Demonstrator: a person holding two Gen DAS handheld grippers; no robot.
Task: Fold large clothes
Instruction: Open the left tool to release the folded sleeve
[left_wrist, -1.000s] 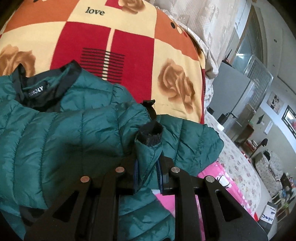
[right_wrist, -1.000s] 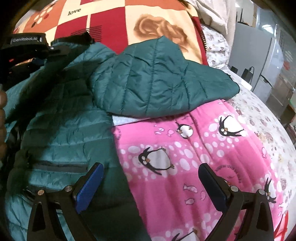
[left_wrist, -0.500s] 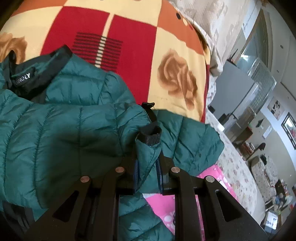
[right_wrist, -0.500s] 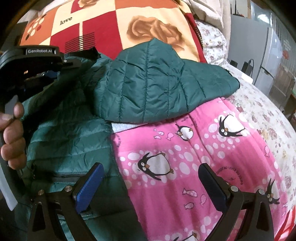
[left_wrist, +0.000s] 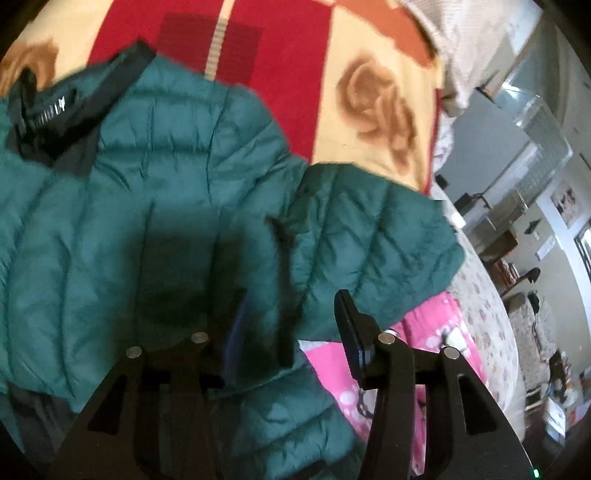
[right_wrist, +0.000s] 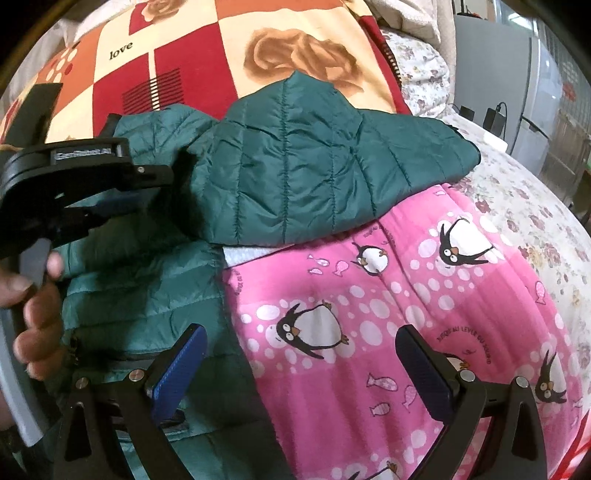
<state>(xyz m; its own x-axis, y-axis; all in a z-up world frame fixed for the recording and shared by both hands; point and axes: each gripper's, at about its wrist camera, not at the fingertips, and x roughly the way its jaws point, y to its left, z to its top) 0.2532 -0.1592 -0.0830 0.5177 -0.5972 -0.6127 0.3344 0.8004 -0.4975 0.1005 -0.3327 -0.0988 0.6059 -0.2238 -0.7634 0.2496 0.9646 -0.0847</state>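
Now we are opening the left hand-held gripper (left_wrist: 291, 325) over the green jacket (left_wrist: 155, 221) lying on the bed (right_wrist: 517, 206), nothing pinched, while the right hand-held gripper (right_wrist: 299, 365) is waiting wide open and empty, so we should let go gently.

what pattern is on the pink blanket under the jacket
Black-and-white penguins, white bubbles and small fish on the pink blanket; clearest in the right wrist view.

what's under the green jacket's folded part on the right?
The green puffer jacket overlaps the pink penguin blanket, with a white fabric strip peeking out at its lower edge. Behind lies the red rose-print blanket. What lies further under the jacket is covered.
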